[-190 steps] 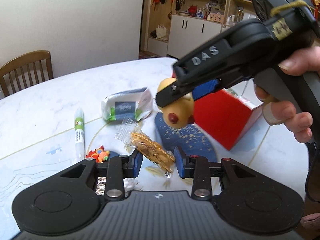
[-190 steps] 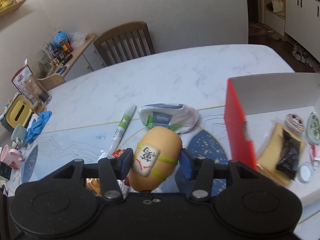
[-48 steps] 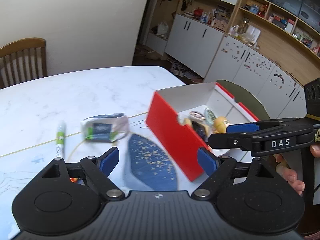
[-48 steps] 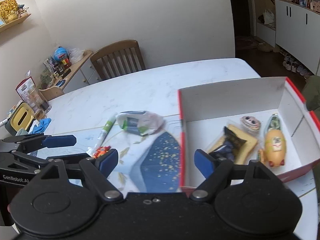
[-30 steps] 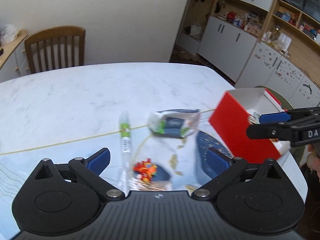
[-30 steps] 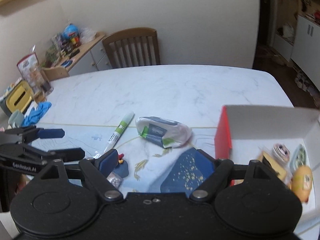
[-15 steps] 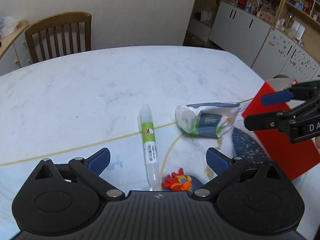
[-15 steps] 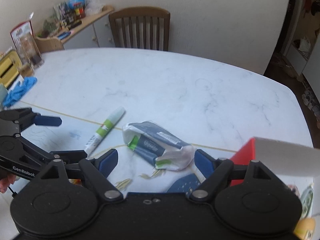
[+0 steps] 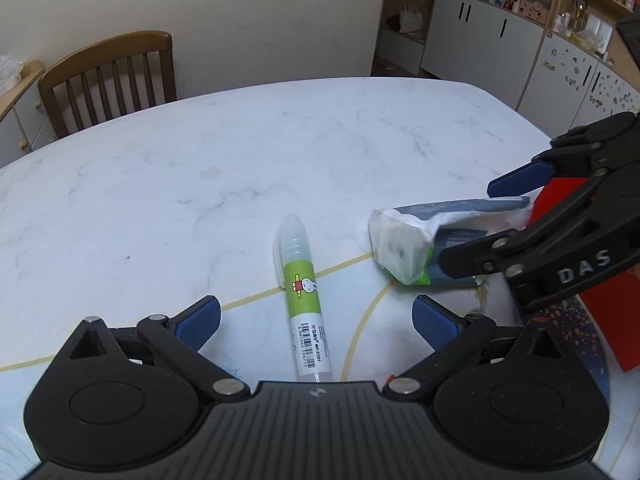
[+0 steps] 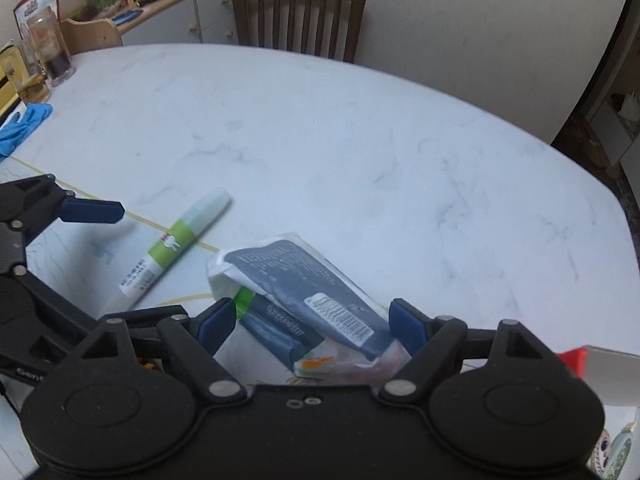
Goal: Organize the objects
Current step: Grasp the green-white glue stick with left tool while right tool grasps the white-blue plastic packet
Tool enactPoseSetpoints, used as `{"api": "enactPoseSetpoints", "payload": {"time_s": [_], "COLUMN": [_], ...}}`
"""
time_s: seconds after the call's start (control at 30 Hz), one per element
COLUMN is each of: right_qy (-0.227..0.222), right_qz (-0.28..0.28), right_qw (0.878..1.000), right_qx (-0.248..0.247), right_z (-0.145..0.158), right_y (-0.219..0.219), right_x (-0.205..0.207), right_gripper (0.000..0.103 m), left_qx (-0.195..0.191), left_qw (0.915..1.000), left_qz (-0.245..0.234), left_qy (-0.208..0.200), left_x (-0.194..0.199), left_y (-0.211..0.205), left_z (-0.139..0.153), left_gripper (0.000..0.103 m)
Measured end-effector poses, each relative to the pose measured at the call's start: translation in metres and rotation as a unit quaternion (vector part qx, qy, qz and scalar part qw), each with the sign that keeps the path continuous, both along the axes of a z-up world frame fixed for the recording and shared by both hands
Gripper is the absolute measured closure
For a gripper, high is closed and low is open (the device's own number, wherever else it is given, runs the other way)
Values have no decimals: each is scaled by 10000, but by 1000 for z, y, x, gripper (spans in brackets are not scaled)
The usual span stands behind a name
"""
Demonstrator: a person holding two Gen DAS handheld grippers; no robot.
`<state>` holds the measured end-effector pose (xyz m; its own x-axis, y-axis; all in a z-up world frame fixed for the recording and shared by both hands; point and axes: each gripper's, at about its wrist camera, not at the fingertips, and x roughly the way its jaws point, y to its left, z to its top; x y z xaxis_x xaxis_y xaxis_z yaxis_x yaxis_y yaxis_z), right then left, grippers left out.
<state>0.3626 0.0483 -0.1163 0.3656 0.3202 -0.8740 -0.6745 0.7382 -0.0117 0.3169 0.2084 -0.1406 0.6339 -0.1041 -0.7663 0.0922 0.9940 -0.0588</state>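
On the near left of the white marble table (image 9: pixel 280 152), the left gripper (image 9: pixel 316 318) is spread wide over the lower end of the green-and-white tube-shaped pen (image 9: pixel 306 300); centre it and lower before closing. To the right, the right gripper (image 10: pixel 308 324), also wide, straddles the crumpled white-and-navy plastic tissue pack (image 10: pixel 296 292). Close gently across its middle, since the soft pack will likely compress.

The white marble-patterned table top (image 9: pixel 280 148) looks smooth and faintly glossy. The crinkled white-and-navy plastic packet (image 10: pixel 304 300) shines; the slatted brown wooden chair (image 9: pixel 108 80) looks varnished.
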Motion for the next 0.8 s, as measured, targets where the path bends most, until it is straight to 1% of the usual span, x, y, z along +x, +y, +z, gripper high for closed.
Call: {"api": "enactPoseSetpoints", "payload": {"time_s": [0.17, 0.3, 0.37, 0.4, 0.43, 0.47, 0.53, 0.6, 0.63, 0.67, 0.7, 0.73, 0.8], "right_qy": [28, 69, 84, 95, 105, 107, 56, 19, 24, 35, 50, 67, 71], "right_qz": [-13, -7, -17, -32, -49, -55, -56, -91, -122, -152, -180, -208, -254], "right_qw": [10000, 10000, 10000, 9999, 9999, 9999, 10000, 10000, 9999, 9999, 9998, 9997, 9996], "right_qx": [-82, -35, -13, 5, 14, 5, -35, -36, -11, 20, 47, 65, 84], "right_z": [-11, -16, -16, -16, -17, -17, -16, -14, -13, -13, -12, -12, -10], "right_y": [2, 1, 1, 0, -1, -1, -2, -1, -2, -2, -3, -4, -6], "right_x": [0, -2, -2, -1, -2, -2, -4, -3, -4, -4, -5, -6, -8], "right_gripper": [20, 21, 22, 25, 29, 31, 39, 43, 47, 48, 50, 52, 54], "left_qx": [-81, -49, -39, -38, -39, -13, 77, 113, 127, 168, 215, 231, 200], "left_qw": [10000, 10000, 10000, 10000, 10000, 10000, 9999, 9999, 9998, 9998, 9997, 9997, 9998], "left_qz": [1, 22, 19, 7, -10, -27, -68, -90, -82, -65, -55, -42, 7], "left_qy": [20, -25, -49, -39, -29, -46, -94, -94, -86, -89, -90, -82, -50], "left_x": [3, 2, 2, 2, 2, 1, -1, -2, -2, -2, -2, -2, -1], "left_y": [1, 1, 1, 1, 0, -1, -4, -5, -5, -5, -5, -5, -3], "left_z": [-8, -11, -12, -13, -13, -14, -14, -14, -14, -13, -12, -11, -10], "left_gripper": [1, 2, 7, 12, 20, 23, 34, 36, 40, 44, 53, 59, 65]}}
